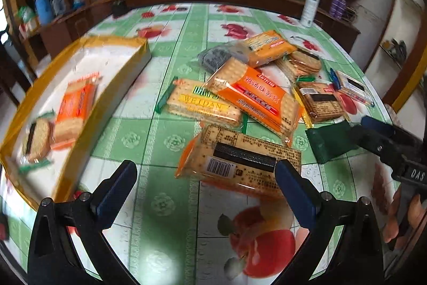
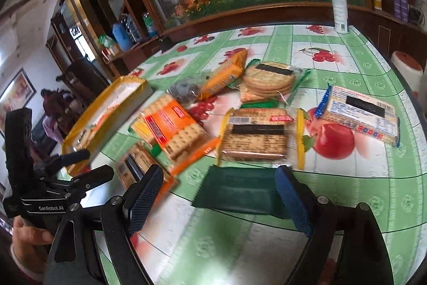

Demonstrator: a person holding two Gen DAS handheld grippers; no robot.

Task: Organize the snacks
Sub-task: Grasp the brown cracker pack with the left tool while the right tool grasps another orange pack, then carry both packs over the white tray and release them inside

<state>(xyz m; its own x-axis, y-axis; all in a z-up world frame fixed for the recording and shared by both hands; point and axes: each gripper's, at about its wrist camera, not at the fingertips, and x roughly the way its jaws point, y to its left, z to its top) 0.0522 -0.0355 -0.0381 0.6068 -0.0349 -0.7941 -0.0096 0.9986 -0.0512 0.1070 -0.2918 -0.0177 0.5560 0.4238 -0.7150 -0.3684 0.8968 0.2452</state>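
Snacks (image 1: 240, 98) mostly lie heaped mid-counter (image 1: 165, 140), only two packs in the box (image 1: 112, 63) at its left edge, while both the left gripper (image 1: 205, 188) and right gripper (image 2: 218, 191) gape wide and empty.

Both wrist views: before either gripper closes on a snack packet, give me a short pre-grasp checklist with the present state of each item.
1. Left gripper open: ok, nothing between its pads.
2. Right gripper open: ok, not pressing anything.
3. Left target lined up: ok, the barcode cracker packet lies just ahead of the jaws.
4. Right target lined up: ok, the dark green packet lies between the fingers, flat on the table.
5. Box has room: ok, only two packets show inside.
6. Targets free of the pile: cannot tell for the barcode cracker packet; neighbours lie close.
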